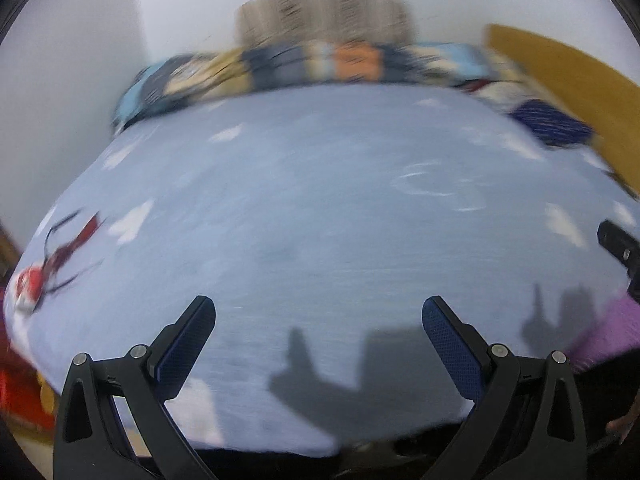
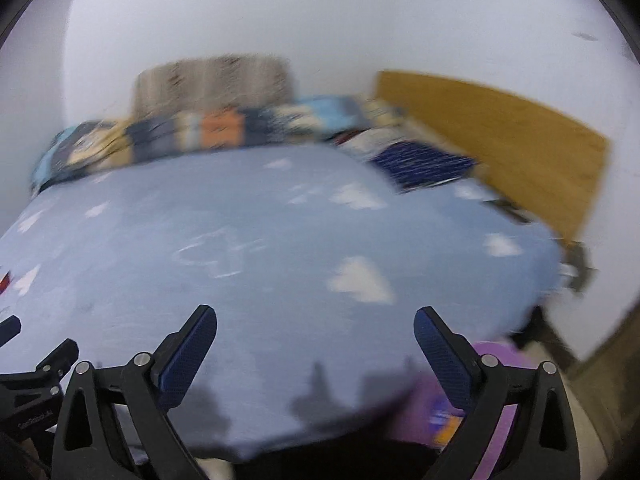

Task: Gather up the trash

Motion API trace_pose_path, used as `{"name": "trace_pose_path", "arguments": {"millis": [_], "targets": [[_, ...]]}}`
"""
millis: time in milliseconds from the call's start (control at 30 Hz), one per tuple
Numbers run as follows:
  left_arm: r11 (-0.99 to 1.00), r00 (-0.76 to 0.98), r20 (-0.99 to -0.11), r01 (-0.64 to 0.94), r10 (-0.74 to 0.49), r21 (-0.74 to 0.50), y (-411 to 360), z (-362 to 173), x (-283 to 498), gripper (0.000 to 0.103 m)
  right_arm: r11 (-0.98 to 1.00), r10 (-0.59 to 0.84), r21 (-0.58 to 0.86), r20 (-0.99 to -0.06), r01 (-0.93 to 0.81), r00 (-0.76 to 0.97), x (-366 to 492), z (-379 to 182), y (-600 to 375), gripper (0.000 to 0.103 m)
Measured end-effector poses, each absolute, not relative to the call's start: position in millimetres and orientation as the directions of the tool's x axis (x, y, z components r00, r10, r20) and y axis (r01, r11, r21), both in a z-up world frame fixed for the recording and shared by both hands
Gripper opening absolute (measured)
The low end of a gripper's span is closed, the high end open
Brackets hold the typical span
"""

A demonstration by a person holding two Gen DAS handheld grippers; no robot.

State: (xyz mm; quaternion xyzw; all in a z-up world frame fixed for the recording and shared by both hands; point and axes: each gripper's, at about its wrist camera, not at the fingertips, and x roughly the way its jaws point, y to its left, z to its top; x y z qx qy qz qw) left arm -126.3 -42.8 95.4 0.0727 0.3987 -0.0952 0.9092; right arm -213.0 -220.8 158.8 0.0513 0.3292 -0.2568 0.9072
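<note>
A bed (image 1: 320,208) fills the room's middle, covered by a pale blue sheet (image 2: 248,240) printed with white cloud shapes. Along the bed's far edge lies a rumpled patchwork blanket (image 1: 304,66) in blue, orange and cream, with a grey-beige cushion (image 1: 324,16) upright behind it against the white wall (image 2: 320,20). At the bed's right end stands a yellow wooden headboard (image 2: 500,140). Both views are motion-blurred. Hard shadows fall on the bed's near edge.

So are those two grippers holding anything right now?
No, both are open and empty. The left gripper and right gripper each show fingers spread wide with only the blue bed sheet between them.
</note>
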Motion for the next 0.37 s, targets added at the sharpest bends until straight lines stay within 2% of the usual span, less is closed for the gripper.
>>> {"name": "trace_pose_path", "arguments": {"millis": [200, 367], "targets": [[0.998, 0.612, -0.791, 0.058, -0.013, 0.029, -6.7, 55.3, -60.7, 0.103, 0.896, -0.308, -0.027, -0.756, 0.443, 0.577, -103.8, 82.5, -215.4, 0.1], [1.0, 0.604, -0.797, 0.0, 0.022, 0.028, -11.4, 31.2, -16.8, 0.103, 0.869, -0.298, 0.023, -0.773, 0.494, 0.56, -42.3, 39.4, -230.5, 0.1]]}}
